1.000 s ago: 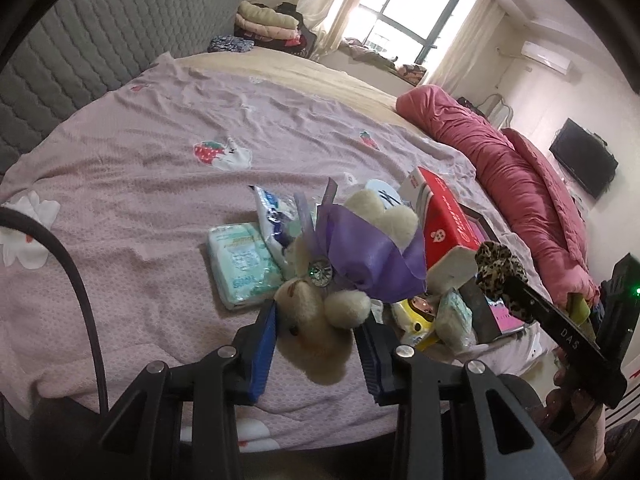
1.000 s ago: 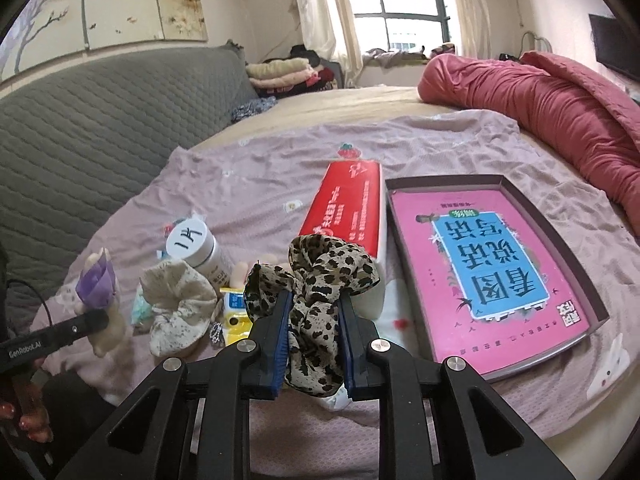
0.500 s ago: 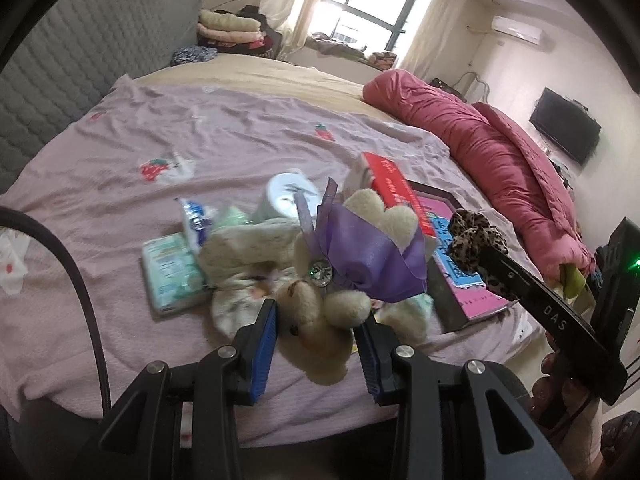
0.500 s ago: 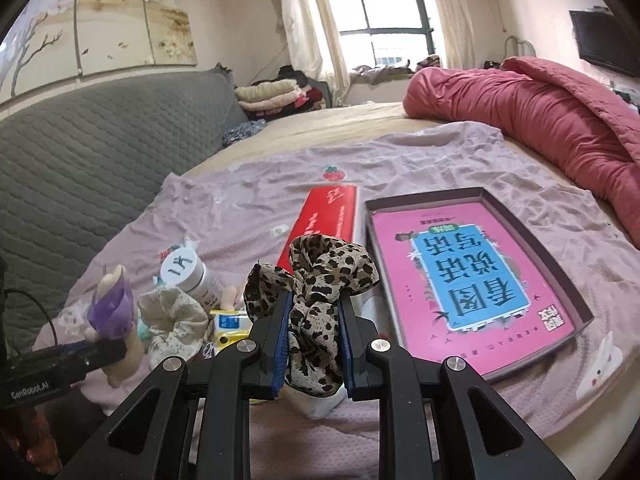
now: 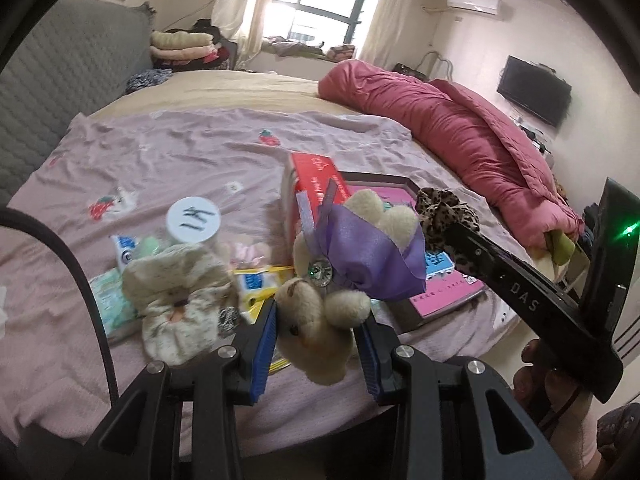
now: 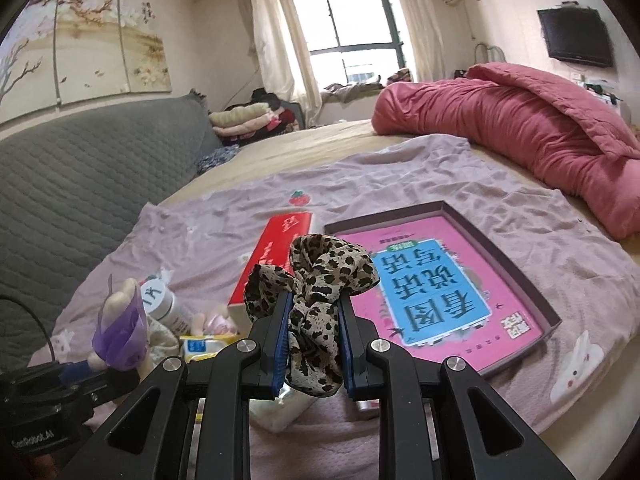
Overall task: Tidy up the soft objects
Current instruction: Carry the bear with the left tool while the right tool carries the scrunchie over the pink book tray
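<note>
I am holding the left gripper (image 5: 316, 328) clamped on a small cream teddy bear (image 5: 316, 320) with a purple satin bow (image 5: 372, 256), its blue pads pressing the head from both sides; the bear is hanging clear above the lilac sheet (image 5: 180, 160). I am keeping the right gripper (image 6: 312, 336) pinched tight on a leopard-print scrunchie (image 6: 320, 276), which is bulging out above and below the jaws, also lifted off the bed.

Judging from this, I am somewhere in the middle of the sorting: two soft things are in hand and neither is set down; the open dark-rimmed box (image 6: 532, 280) with the pink booklet (image 6: 436, 280) inside is looking like the likely destination, though nothing soft is lying in it yet. A floral cream scrunchie (image 5: 180, 296) is waiting on the sheet, touching a white-capped bottle (image 5: 192, 224); a small pink plush thing (image 5: 248, 250) is lying beside them; wet-wipe packets (image 5: 108, 296) and a red carton (image 5: 316, 184) are sitting among them.

The bear's body is hiding whatever is lying just behind it; the pink plush thing is too blurred for me to name; the booklet is partly covered by the scrunchie in the right view; the pale wrapped item beneath the right jaws I am not able to identify.
</note>
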